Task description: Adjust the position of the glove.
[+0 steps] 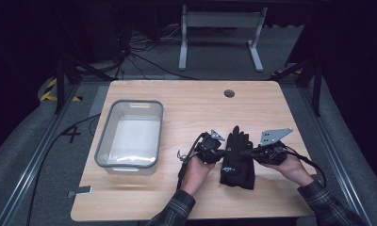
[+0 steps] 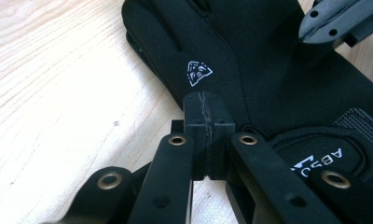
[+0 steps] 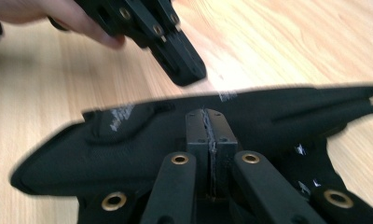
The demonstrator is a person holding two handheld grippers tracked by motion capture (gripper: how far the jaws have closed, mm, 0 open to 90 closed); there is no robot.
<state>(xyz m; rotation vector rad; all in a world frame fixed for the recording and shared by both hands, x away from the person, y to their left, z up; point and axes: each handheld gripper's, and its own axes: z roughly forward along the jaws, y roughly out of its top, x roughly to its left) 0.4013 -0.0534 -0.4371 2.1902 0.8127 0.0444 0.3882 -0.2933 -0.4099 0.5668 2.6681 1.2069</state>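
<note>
Both tongs have their jaws pressed together: the left gripper (image 2: 207,135) at the near edge of the black gloves (image 1: 237,157), the right gripper (image 3: 210,149) seemingly clamped on the lifted upper glove (whether the left pinches fabric, I cannot tell). The pair lies mid-table, right of the grey bin (image 1: 130,134). Likely step: separating them; next, lift clear toward the bin.

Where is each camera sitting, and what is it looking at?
High view: above the person's side, looking forward and down on the table, grey bin, black gloves, both hands.
Left gripper view: on the left gripper, looking along closed jaws at the gloves.
Right gripper view: on the right gripper, looking across a lifted glove at the left gripper.
Shared: all three show the gloves.
</note>
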